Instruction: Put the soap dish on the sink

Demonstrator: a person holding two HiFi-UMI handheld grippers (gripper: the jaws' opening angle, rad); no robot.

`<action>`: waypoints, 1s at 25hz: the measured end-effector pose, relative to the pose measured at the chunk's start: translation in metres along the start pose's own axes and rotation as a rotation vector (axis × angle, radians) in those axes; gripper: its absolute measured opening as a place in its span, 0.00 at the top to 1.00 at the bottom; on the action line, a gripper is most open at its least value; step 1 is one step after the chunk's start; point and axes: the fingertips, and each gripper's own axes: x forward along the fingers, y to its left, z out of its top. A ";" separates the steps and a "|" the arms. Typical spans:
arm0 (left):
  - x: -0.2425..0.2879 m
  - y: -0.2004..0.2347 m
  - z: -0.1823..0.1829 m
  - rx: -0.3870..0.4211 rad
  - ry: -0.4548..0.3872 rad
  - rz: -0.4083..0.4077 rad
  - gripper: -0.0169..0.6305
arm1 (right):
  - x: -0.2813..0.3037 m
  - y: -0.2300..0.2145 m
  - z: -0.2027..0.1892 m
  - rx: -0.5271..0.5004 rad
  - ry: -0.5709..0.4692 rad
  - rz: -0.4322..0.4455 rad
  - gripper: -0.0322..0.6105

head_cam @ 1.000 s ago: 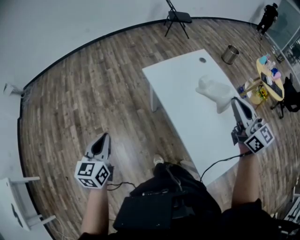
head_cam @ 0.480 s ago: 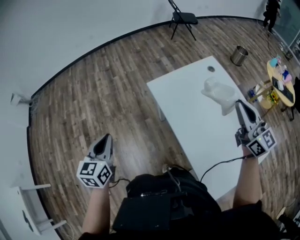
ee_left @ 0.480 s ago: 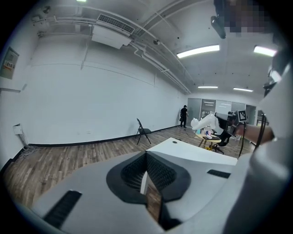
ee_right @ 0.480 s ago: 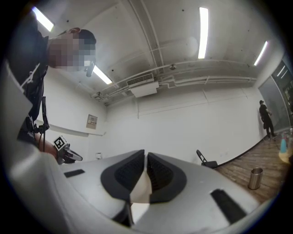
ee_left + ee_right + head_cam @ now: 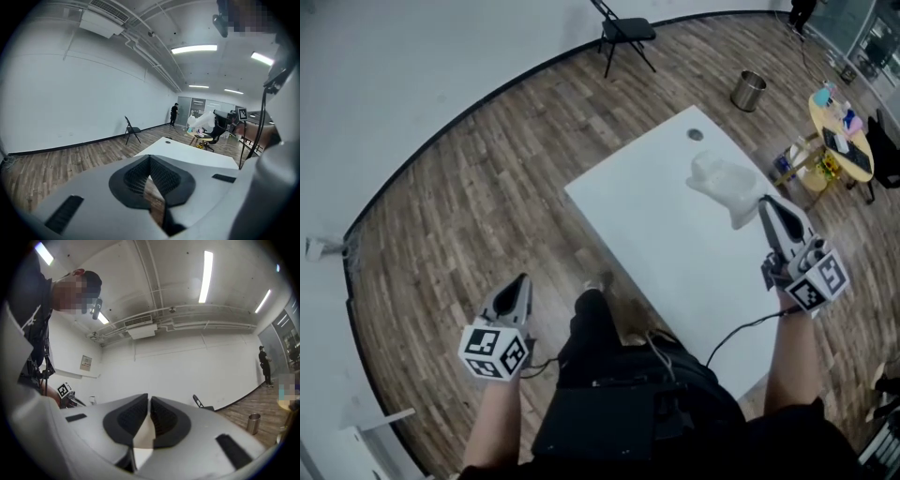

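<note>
Though not yet holding anything, judged to be at the approach step, facing the white surface [image 5: 647,234] from the frame's lower edge. At centre right, right gripper [image 5: 767,208], jaws all but together and empty, tips just beside a white lumpy object [image 5: 724,180], possibly the soap dish; no sink identifiable. At lower left, left gripper [image 5: 520,283] over the wooden floor [image 5: 469,187], jaws closed on nothing. Next, probably: opening the right jaws and squaring up to that object.
</note>
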 end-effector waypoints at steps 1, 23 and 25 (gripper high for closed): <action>0.011 0.005 0.000 0.005 0.010 -0.019 0.99 | -0.001 -0.004 0.001 -0.006 -0.002 -0.024 0.90; 0.267 -0.075 0.132 0.236 0.063 -0.712 0.99 | -0.048 -0.039 0.028 -0.082 -0.011 -0.615 0.90; 0.276 -0.082 0.136 0.244 0.077 -0.767 0.99 | -0.050 -0.029 0.029 -0.079 -0.014 -0.668 0.90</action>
